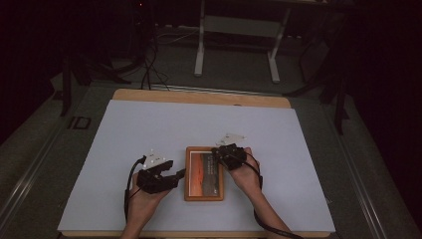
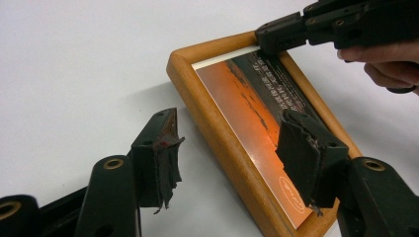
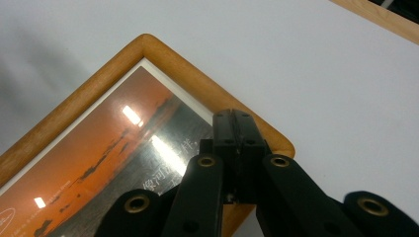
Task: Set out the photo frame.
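Note:
A wooden picture frame (image 1: 203, 175) holding an orange sunset print lies flat on the white table top. My left gripper (image 1: 180, 174) is at the frame's left side, its jaws open. In the left gripper view the frame's near long rim (image 2: 222, 133) runs between the worn pads (image 2: 160, 153); one pad hangs over the table, the other over the glass, and neither presses. My right gripper (image 1: 215, 155) is shut with nothing in it. Its tip (image 3: 238, 129) rests over the frame's rim (image 3: 94, 81) near a far corner. The right gripper (image 2: 271, 35) also appears in the left gripper view.
A white sheet (image 1: 199, 124) covers the table, whose wooden far edge (image 1: 199, 98) peeks out behind it. White stand legs (image 1: 200, 50) and dark cables (image 1: 147, 69) are on the floor beyond. Both of the person's hands enter from the near edge.

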